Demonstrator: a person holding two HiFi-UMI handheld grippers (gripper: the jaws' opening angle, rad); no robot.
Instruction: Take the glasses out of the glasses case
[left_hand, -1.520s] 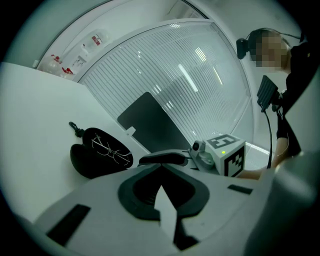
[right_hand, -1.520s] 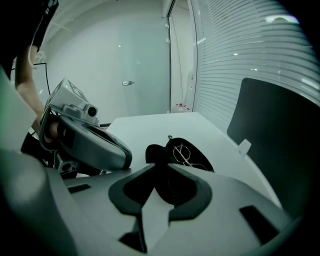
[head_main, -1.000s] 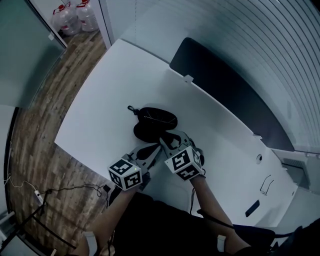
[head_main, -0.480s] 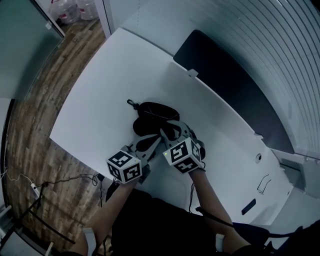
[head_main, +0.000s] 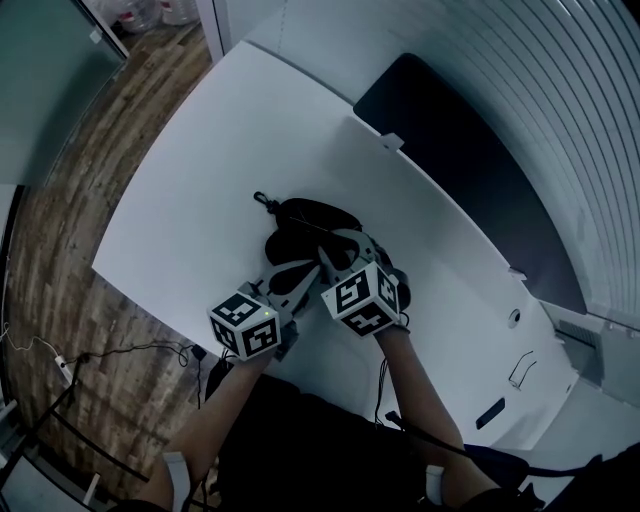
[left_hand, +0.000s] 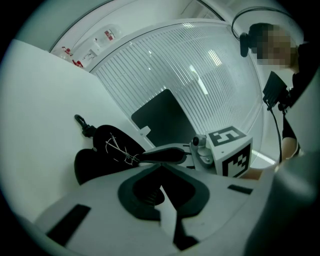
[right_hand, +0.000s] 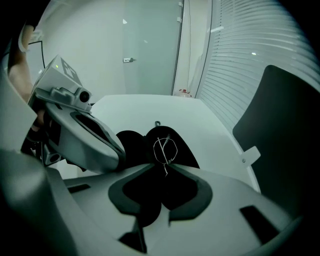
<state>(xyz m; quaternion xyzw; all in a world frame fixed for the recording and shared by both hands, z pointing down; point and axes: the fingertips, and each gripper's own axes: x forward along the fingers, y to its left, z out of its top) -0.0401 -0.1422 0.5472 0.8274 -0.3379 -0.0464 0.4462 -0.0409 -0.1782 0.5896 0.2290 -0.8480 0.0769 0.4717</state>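
Black case (head_main: 312, 220) x1 open; glasses (right_hand: 165, 147) x1, prob. in right gripper (right_hand: 165, 169).

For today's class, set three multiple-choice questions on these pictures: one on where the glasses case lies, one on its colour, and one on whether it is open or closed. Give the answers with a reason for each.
1. Where does the case lie?
A. on the wooden floor
B. on the white table
C. on the dark panel

2. What colour is the case?
A. black
B. red
C. white

3. What state is the case in?
A. zipped shut
B. open, with the glasses showing inside
C. open and empty

Answers:
1 B: in the head view the white tabletop shows around the case.
2 A: both halves look black in every view.
3 B: the two halves are spread apart, and a thin wire frame shows against one of them.
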